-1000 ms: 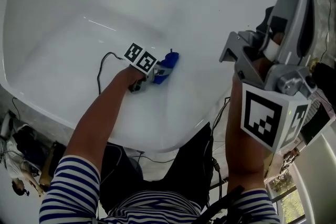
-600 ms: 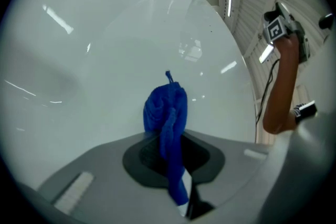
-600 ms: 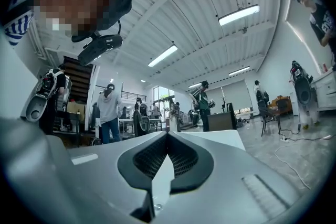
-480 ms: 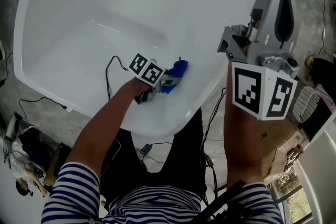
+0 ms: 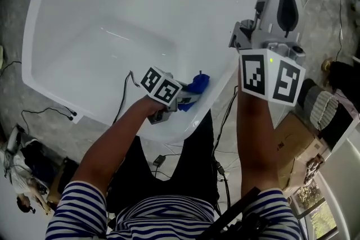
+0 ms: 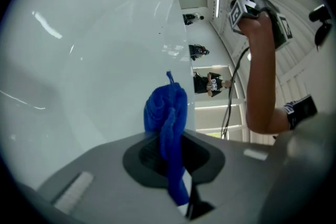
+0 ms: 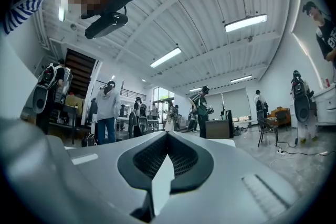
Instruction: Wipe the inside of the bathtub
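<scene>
We are bending over the big glossy white oval bathtub (image 5: 101,3), which is filling the head view from nine to one o'clock. Our right gripper (image 5: 243,37) is hovering at two o'clock, its jaws pressing together on nothing. Just below centre, our left gripper (image 5: 183,99) is clamping the small crumpled blue cloth (image 5: 198,84) inside the tub, by its near rim.

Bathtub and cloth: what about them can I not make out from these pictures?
1. Head view: the far end of the bathtub is cut off by the top edge.
2. Head view: the jaws of the left gripper are hidden under its own body, and only part of the cloth shows.
3. Left gripper view: the bunched cloth hides whether it touches the wall.
4. Right gripper view: it aims at the ceiling and shows no bathtub.
</scene>
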A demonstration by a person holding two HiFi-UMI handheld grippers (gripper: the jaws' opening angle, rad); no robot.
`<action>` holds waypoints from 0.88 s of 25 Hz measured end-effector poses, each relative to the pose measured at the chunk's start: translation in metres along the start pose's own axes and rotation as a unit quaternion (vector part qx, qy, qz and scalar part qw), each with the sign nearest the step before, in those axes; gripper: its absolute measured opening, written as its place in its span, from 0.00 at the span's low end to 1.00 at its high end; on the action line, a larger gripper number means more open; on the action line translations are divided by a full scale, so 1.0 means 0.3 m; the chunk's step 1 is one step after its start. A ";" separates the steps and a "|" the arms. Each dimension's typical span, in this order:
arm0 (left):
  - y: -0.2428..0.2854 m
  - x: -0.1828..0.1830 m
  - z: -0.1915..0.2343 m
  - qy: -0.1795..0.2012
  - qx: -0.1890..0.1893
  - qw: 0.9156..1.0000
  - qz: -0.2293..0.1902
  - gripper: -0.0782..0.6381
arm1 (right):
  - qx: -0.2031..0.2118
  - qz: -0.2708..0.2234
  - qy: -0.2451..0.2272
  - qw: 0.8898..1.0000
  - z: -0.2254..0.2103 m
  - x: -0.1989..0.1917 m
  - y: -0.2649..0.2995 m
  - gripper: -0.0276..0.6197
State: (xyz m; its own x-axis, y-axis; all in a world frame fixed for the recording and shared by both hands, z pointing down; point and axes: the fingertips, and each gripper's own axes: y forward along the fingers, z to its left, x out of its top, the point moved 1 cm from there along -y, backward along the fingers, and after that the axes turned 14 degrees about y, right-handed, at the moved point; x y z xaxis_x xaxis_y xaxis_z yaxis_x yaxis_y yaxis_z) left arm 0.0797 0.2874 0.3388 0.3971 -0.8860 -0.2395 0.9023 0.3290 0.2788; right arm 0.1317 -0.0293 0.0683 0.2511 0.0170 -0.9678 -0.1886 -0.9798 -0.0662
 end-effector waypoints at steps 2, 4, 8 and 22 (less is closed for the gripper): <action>-0.005 0.021 -0.019 0.009 -0.003 1.000 0.004 0.16 | -0.001 -0.001 -0.006 1.000 -0.004 0.005 0.028 0.04; -0.012 0.034 -0.034 0.015 -0.005 1.000 0.008 0.16 | -0.005 -0.003 -0.010 1.000 -0.011 0.017 0.048 0.04; -0.010 0.043 -0.066 0.017 -0.008 1.000 0.016 0.16 | -0.011 -0.007 -0.014 1.000 -0.026 0.047 0.064 0.04; -0.139 0.200 0.128 0.038 0.014 0.999 -0.025 0.17 | -0.013 0.000 -0.023 1.000 -0.142 0.012 0.151 0.04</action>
State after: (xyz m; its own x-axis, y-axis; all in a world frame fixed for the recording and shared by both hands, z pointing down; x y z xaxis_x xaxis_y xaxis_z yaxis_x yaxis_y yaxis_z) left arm 0.0594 0.2080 0.3485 0.3648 -0.8731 -0.3235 0.9163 0.2751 0.2909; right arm 0.1645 -0.0821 0.0722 0.2075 0.0255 -0.9779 -0.1642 -0.9846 -0.0605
